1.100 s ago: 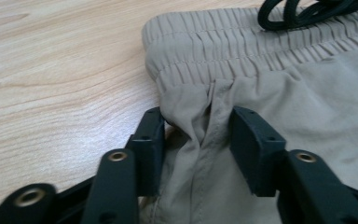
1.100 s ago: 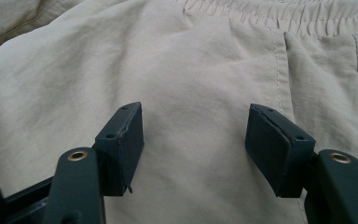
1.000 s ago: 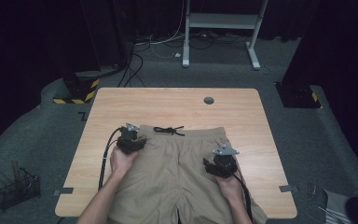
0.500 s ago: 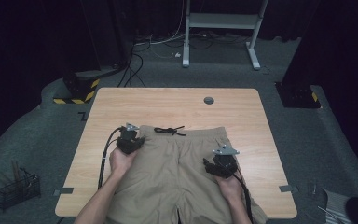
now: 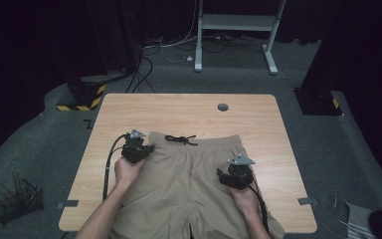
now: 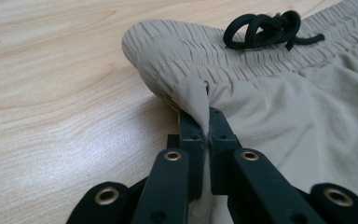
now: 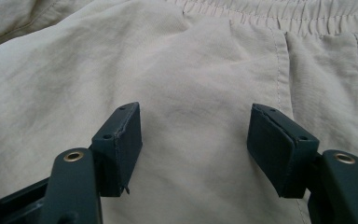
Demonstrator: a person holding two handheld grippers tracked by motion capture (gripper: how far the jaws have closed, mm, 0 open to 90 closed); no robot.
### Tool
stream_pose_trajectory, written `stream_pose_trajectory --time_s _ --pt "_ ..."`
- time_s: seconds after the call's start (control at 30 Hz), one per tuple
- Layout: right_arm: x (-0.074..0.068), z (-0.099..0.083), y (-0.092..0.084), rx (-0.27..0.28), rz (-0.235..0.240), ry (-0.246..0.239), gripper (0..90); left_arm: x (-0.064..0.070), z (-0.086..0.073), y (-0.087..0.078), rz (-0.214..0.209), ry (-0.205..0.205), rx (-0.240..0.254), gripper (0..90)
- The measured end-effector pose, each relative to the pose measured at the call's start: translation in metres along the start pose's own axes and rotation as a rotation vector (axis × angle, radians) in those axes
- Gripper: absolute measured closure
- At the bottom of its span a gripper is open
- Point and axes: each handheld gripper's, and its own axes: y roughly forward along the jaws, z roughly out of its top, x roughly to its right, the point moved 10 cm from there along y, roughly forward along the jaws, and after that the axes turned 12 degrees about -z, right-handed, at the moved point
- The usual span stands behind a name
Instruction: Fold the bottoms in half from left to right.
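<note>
The left tool [image 6: 208, 122] has just closed, pinching a fold of the khaki shorts [image 6: 279, 107] below the waistband; the right tool [image 7: 195, 140] hovers spread. Lifting looks next.

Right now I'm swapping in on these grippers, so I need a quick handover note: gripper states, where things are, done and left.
Left gripper: just closed, now shut on a pinch of the shorts at the waistband corner.
Right gripper: open, jaws over the fabric, nothing gripped.
Shorts lie flat on the table, drawstring knotted at the waistband.
Done: left grip.
Left: probably a right grip, then the fold or lift.
</note>
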Motion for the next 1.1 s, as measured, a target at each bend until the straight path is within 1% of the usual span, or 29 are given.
stream_pose_trajectory --time_s 0.07,0.13,0.2,0.23,0.3,0.33,0.37,0.4,0.47,0.5,0.57,0.63,0.67,0.8,0.83,0.9,1.0,1.1 --pt "0.000 0.000 0.000 -0.002 -0.001 0.000 35.3 0.002 0.003 -0.002 -0.007 0.007 0.008 87.7" --pt "0.000 0.001 -0.001 -0.019 -0.003 -0.003 37.7 0.004 0.006 -0.004 -0.016 0.019 0.015 87.7" --pt "-0.004 0.008 -0.008 0.023 0.015 0.017 39.6 0.004 0.009 -0.006 -0.027 0.018 0.024 87.7" --pt "-0.008 0.014 -0.011 0.045 0.027 0.015 39.7 0.005 0.010 -0.008 -0.036 0.013 0.031 87.8" --pt "-0.019 0.023 -0.018 0.070 0.058 0.000 40.5 0.008 0.013 -0.010 -0.060 -0.007 0.046 87.8" --pt "-0.028 0.029 -0.021 0.079 0.088 -0.007 40.9 0.010 0.015 -0.013 -0.074 -0.019 0.061 87.8" --pt "-0.038 0.033 -0.022 0.083 0.114 -0.035 40.9 0.011 0.017 -0.015 -0.077 -0.019 0.068 87.8" --pt "-0.046 0.036 -0.021 0.084 0.123 -0.065 40.9 0.013 0.019 -0.017 -0.080 -0.017 0.067 87.8" --pt "-0.059 0.039 -0.016 0.076 0.142 -0.092 41.2 0.017 0.022 -0.021 -0.087 -0.016 0.078 87.8" --pt "-0.064 0.040 -0.012 0.068 0.150 -0.097 41.2 0.019 0.025 -0.023 -0.099 -0.024 0.083 87.8" --pt "-0.071 0.040 -0.007 0.058 0.170 -0.101 41.6 0.020 0.030 -0.026 -0.100 -0.007 0.087 87.8" --pt "-0.077 0.038 -0.003 0.045 0.184 -0.112 41.8 0.021 0.035 -0.028 -0.112 -0.009 0.099 87.8" --pt "-0.080 0.037 -0.001 0.041 0.190 -0.119 41.8 0.022 0.036 -0.029 -0.118 -0.016 0.103 87.8" --pt "-0.090 0.033 0.004 0.023 0.206 -0.141 41.7 0.023 0.041 -0.030 -0.134 -0.018 0.111 87.8" --pt "-0.093 0.032 0.006 0.017 0.204 -0.149 41.6 0.022 0.042 -0.031 -0.139 -0.023 0.116 87.8" --pt "-0.097 0.031 0.010 0.007 0.197 -0.171 41.6 0.023 0.045 -0.032 -0.156 -0.048 0.129 87.8" --pt "-0.102 0.034 0.013 0.005 0.188 -0.185 41.4 0.022 0.052 -0.035 -0.161 -0.049 0.140 87.8" --pt "-0.107 0.042 0.021 0.013 0.181 -0.180 40.2 0.020 0.060 -0.037 -0.157 -0.048 0.144 87.9"
